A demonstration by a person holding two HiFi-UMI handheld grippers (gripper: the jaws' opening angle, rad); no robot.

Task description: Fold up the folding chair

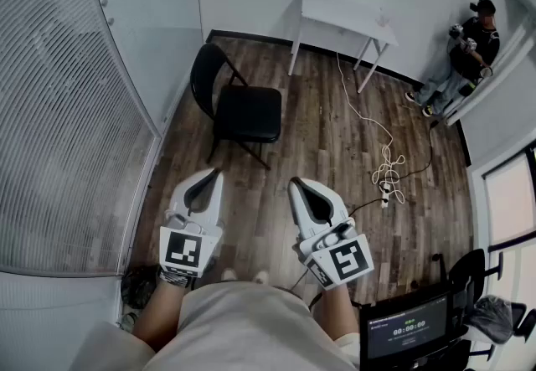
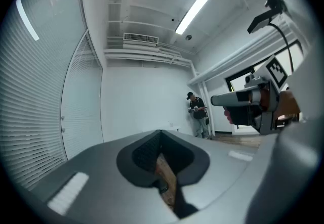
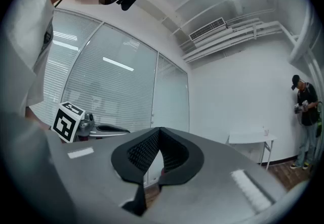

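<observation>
A black folding chair [image 1: 239, 107] stands unfolded on the wooden floor, ahead of both grippers, its seat facing right and its rounded back at the left. My left gripper [image 1: 209, 176] is held level, shut and empty, well short of the chair's front legs. My right gripper [image 1: 299, 186] is beside it, also shut with nothing between its jaws. In the left gripper view the left gripper's [image 2: 161, 133] tips meet, and the right gripper [image 2: 238, 100] shows at the right. In the right gripper view the right gripper [image 3: 159, 130] is closed too; the chair is not visible there.
A white table [image 1: 345, 16] stands at the far wall. A white cable with a power strip [image 1: 387, 172] trails across the floor at the right. A person [image 1: 465, 51] stands in the far right corner. A glass wall with blinds [image 1: 59, 110] runs along the left. A monitor [image 1: 409, 330] sits near right.
</observation>
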